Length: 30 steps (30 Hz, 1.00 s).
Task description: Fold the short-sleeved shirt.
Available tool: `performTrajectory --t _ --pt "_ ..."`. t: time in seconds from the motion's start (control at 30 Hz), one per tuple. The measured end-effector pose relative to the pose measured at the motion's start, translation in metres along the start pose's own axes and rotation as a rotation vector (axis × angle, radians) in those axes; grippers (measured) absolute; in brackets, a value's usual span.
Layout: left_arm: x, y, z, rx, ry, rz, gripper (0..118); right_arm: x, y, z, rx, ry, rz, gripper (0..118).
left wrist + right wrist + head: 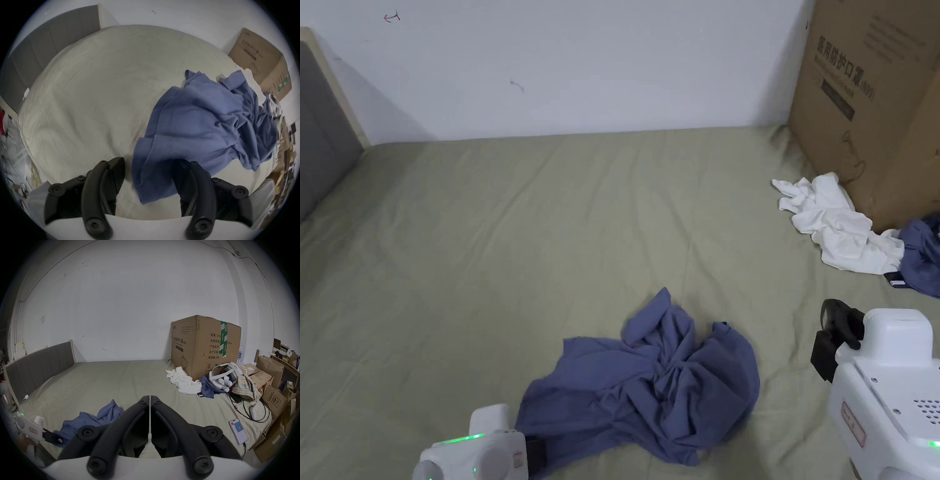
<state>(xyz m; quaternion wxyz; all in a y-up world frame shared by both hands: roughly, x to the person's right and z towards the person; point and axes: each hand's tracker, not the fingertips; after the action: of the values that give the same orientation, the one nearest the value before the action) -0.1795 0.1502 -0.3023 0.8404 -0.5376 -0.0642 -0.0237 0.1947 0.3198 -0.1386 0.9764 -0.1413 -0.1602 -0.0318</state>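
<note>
Folding not begun: the blue short-sleeved shirt [650, 390] lies crumpled at lower centre of the bed [487, 250]; left gripper [149, 164] gapes around its hem; right gripper [149, 396] closed, empty.

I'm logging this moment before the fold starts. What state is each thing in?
Blue shirt: crumpled on the bed, unfolded.
Left gripper: jaws open, shirt edge between them, not clamped.
Right gripper: jaws shut, holding nothing, raised above the bed.
White garment: crumpled beside the box.
Cardboard box: closed, upright.
Phone: screen lit, cable plugged in.
</note>
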Motion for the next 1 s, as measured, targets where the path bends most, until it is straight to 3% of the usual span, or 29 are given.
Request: performTrajectory --t 0.07,0.17,0.37,0.43,0.53,0.6,0.67,0.9,0.97,1.0 --pt "0.004 -0.004 0.001 0.029 -0.017 -0.037 64 0.000 -0.001 -0.004 -0.007 -0.001 0.003 4" --pt "0.006 -0.006 0.007 0.068 -0.012 -0.076 11 0.001 -0.004 -0.009 -0.022 -0.001 0.002 4" --pt "0.001 0.002 0.033 0.157 -0.175 0.022 9 0.003 -0.011 -0.041 -0.100 0.019 -0.021 4" --pt "-0.002 0.007 0.046 0.191 -0.231 0.050 9 0.003 -0.013 -0.064 -0.173 0.040 -0.036 9" --pt "-0.008 0.016 0.058 0.224 -0.281 0.089 9 0.001 -0.017 -0.102 -0.250 0.065 -0.062 45" --pt "-0.011 0.022 0.063 0.231 -0.305 0.114 9 -0.002 -0.021 -0.130 -0.309 0.085 -0.064 97" --pt "-0.014 0.025 0.064 0.236 -0.315 0.134 9 -0.005 -0.028 -0.158 -0.396 0.110 -0.051 115" --pt "-0.017 0.027 0.058 0.222 -0.335 0.159 9 -0.012 -0.068 -0.242 -0.643 0.143 0.000 114" --pt "-0.019 0.027 0.057 0.216 -0.340 0.170 9 -0.016 -0.078 -0.258 -0.698 0.125 0.027 100" --pt "-0.019 0.027 0.056 0.211 -0.343 0.175 9 -0.018 -0.083 -0.263 -0.715 0.117 0.034 81"
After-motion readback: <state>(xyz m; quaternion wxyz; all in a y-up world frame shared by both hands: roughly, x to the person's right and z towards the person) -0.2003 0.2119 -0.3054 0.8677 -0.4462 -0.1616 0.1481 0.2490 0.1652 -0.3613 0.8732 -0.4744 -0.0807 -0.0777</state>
